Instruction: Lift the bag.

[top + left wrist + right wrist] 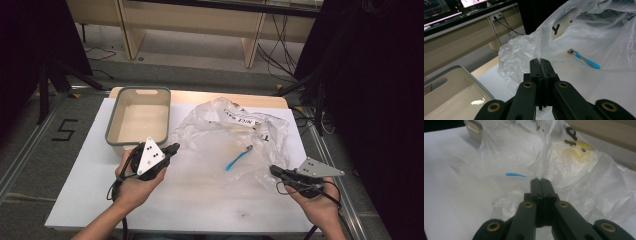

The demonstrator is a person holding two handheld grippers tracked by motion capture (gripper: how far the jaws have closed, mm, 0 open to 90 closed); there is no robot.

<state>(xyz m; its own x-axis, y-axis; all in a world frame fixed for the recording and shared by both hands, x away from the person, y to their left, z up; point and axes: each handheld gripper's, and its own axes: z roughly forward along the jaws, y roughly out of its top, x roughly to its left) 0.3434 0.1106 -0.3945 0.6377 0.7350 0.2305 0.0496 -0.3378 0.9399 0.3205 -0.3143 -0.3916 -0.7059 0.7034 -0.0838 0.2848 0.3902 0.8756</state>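
plastic bag (pixel 235 137), clear and crumpled, lies spread on the white table (pixel 85 200) with a blue toothbrush (pixel 238 157) inside. left gripper (pixel 172 149) has its jaws pressed together on the bag's left edge; right gripper (pixel 274 171) likewise pinches the right edge, it seems. grey bin (pixel 138 120) sits beside the bag.

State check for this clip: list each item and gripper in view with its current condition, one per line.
Left gripper: shut on plastic bag's edge.
Right gripper: shut on plastic bag's opposite edge.
Plastic bag: clear, crumpled, lying on the table, pinched at both sides.
Blue toothbrush: lying flat inside the bag.
Grey bin: upright, empty.
Table: white top, bearing bag and bin.
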